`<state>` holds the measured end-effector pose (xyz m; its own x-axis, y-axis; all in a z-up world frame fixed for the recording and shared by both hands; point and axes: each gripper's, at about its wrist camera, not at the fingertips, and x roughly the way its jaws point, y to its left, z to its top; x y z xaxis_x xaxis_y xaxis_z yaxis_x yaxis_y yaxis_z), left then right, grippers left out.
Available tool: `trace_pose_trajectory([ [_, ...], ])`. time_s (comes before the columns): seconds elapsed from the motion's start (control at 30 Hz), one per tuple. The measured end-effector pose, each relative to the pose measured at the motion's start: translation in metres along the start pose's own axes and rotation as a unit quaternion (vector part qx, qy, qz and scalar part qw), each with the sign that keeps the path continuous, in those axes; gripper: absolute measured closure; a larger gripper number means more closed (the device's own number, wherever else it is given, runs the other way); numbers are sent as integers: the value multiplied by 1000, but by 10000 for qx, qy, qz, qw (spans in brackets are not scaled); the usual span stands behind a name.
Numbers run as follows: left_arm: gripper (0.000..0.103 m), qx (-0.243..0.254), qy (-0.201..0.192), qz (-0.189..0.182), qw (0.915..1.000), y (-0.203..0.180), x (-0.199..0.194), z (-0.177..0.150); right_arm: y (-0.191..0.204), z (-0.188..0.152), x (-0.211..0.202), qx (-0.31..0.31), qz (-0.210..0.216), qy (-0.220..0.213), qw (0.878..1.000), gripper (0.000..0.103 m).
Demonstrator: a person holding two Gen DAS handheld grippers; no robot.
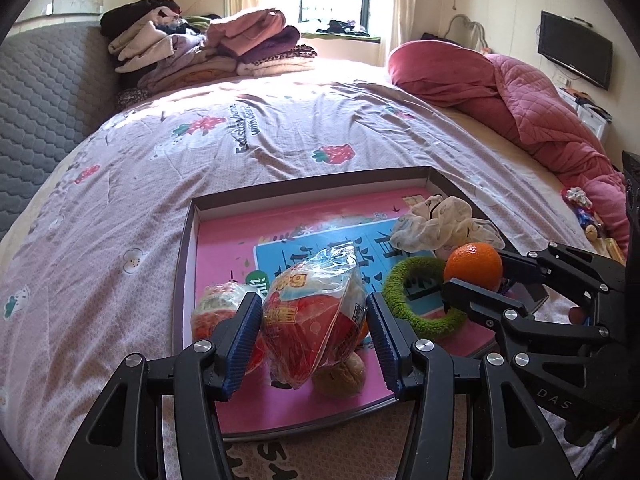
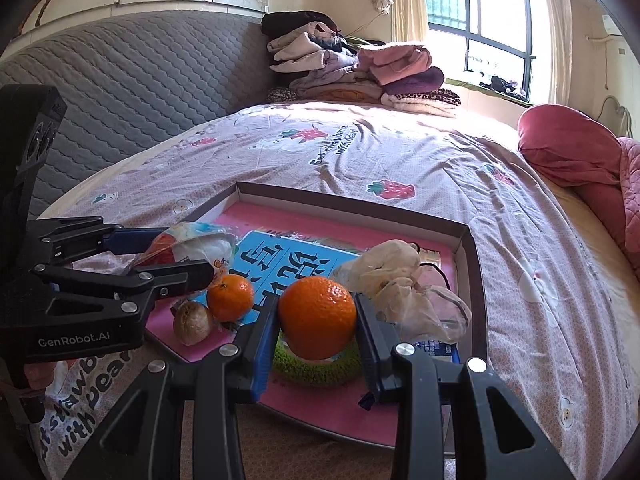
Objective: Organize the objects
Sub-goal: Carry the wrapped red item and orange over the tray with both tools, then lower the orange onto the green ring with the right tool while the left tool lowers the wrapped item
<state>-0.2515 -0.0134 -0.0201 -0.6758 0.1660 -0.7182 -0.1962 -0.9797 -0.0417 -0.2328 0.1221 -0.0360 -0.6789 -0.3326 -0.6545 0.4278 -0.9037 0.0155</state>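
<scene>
A shallow box tray (image 1: 312,184) with a pink printed floor lies on the bed. My left gripper (image 1: 312,332) is shut on a red and white snack packet (image 1: 316,312) just above the tray's near left part. Beside it sit a second packet (image 1: 216,308) and a walnut (image 1: 340,376). In the right wrist view my right gripper (image 2: 316,320) is shut on a large orange (image 2: 318,316), right over a green fuzzy ring (image 2: 316,372). A smaller orange (image 2: 230,297) and the walnut (image 2: 193,322) lie to the left. The left gripper (image 2: 180,256) shows there with its packet (image 2: 192,246).
A crumpled pale plastic bag (image 2: 400,280) fills the tray's far right corner. The bed has a pink strawberry cover (image 1: 280,132), a pile of folded clothes (image 1: 208,52) at the far end, a red quilt (image 1: 520,92) on the right and a grey padded headboard (image 2: 140,80).
</scene>
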Motion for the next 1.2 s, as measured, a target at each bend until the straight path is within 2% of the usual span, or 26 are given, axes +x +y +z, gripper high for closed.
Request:
trace_pose_trajectory([
  [0.5,47,79,22,62,9999,-6,0,-5,4,-13,19,19,-43,310,9995,65],
  [0.93,47,41,67,67,9999,-4,-1,-5,2,-13,17,57,-58,371,9993,65],
  [1.2,43,14,186,3,9998,-5,3,-7,-2,-11,14,142,-87,377,9992,65],
])
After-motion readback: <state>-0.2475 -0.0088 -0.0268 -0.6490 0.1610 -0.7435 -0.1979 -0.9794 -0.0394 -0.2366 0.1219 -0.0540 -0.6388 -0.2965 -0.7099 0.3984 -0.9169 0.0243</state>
